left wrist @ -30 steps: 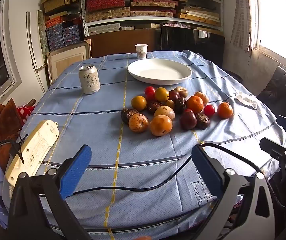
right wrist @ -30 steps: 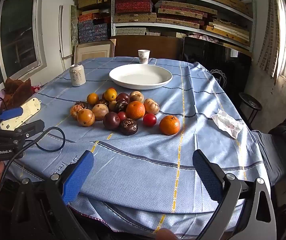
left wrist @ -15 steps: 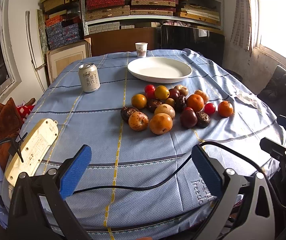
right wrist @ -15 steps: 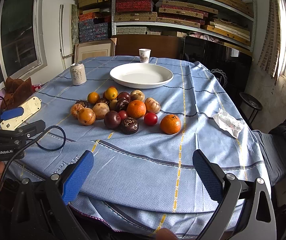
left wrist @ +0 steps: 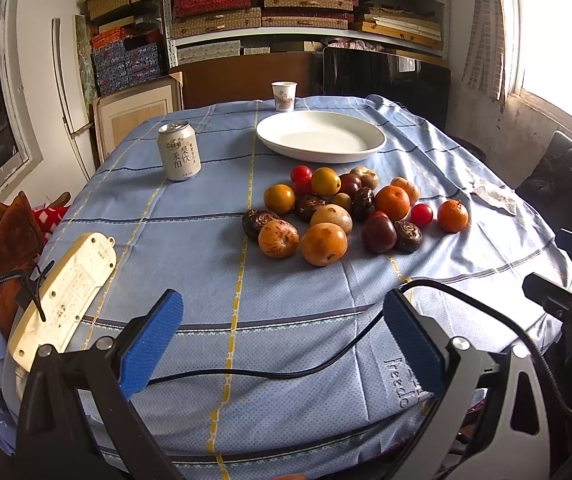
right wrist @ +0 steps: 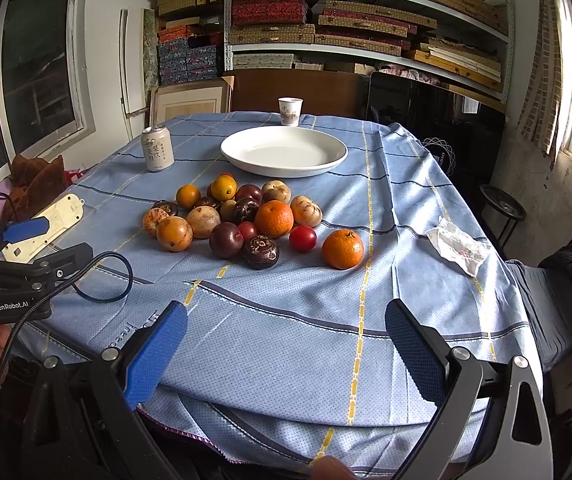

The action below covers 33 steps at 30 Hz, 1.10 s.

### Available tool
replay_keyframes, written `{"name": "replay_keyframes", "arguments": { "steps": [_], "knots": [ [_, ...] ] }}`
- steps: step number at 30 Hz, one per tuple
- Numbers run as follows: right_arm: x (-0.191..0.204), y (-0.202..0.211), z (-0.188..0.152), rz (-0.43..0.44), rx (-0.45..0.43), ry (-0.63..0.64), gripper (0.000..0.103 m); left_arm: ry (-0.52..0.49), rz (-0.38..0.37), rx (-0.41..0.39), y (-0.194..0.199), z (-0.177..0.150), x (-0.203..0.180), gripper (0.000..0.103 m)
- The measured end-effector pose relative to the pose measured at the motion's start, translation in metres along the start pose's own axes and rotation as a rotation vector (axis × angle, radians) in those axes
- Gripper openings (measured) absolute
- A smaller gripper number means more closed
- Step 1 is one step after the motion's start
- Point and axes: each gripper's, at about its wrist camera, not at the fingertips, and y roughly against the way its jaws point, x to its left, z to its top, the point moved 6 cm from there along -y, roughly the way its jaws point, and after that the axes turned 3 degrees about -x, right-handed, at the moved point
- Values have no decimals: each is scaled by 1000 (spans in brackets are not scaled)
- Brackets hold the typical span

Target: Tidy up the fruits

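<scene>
Several fruits lie in a loose pile (left wrist: 338, 212) on the blue tablecloth: oranges, red tomatoes, dark plums and brown round fruits; the pile also shows in the right wrist view (right wrist: 246, 220). One orange (right wrist: 342, 249) sits apart at the pile's right. An empty white plate (left wrist: 321, 136) (right wrist: 284, 151) stands behind the pile. My left gripper (left wrist: 286, 340) is open and empty over the table's near edge. My right gripper (right wrist: 286, 352) is open and empty, near the front edge too.
A drink can (left wrist: 178, 156) stands left of the plate and a paper cup (left wrist: 284, 96) behind it. A white power strip (left wrist: 62, 292) lies at the left edge, with a black cable (left wrist: 286, 372) across the cloth. A crumpled tissue (right wrist: 458, 248) lies at the right.
Both grippers have edged slightly forward toward the fruit pile. Both stay open; nothing on the table moved.
</scene>
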Motion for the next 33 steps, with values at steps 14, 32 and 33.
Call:
{"name": "replay_keyframes", "arguments": {
  "steps": [14, 32, 33],
  "knots": [
    [1, 0, 1, -1, 2, 0, 100, 0, 0, 3, -1, 0, 0, 98],
    [0, -1, 0, -1, 2, 1, 100, -4, -11, 12, -2, -2, -2, 98],
    [0, -1, 0, -2, 2, 0, 100, -4, -14, 12, -1, -2, -3, 98]
  ]
}}
